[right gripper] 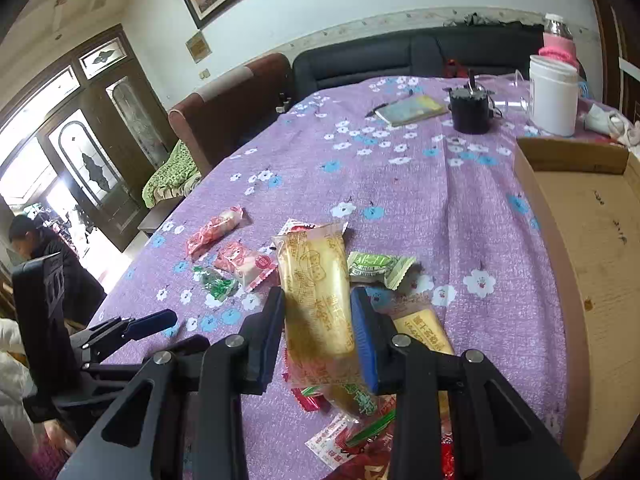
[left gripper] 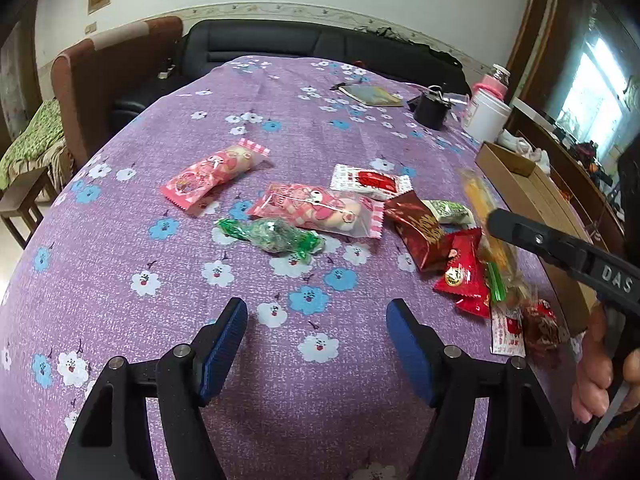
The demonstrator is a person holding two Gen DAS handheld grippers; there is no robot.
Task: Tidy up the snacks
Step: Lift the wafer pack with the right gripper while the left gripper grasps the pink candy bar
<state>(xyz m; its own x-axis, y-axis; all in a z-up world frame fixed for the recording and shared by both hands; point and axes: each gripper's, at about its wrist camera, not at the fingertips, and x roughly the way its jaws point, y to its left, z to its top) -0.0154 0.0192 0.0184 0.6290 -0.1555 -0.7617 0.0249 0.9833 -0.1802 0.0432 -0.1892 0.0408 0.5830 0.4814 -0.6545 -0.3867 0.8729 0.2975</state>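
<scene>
bare cloth (left gripper: 320,400) before left tool (left gripper: 316,334)

Right tool's frame hides the lower end of the yellow biscuit packet (right gripper: 316,292); its print is unreadable

Glossy clear plastic biscuit wrapper (right gripper: 316,292), matt brown cardboard box (right gripper: 600,264), rough purple cloth tablecloth (left gripper: 280,420)

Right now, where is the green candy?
The green candy lies on the purple tablecloth mid-table in the left wrist view, touching the near edge of a pink snack packet.
</scene>
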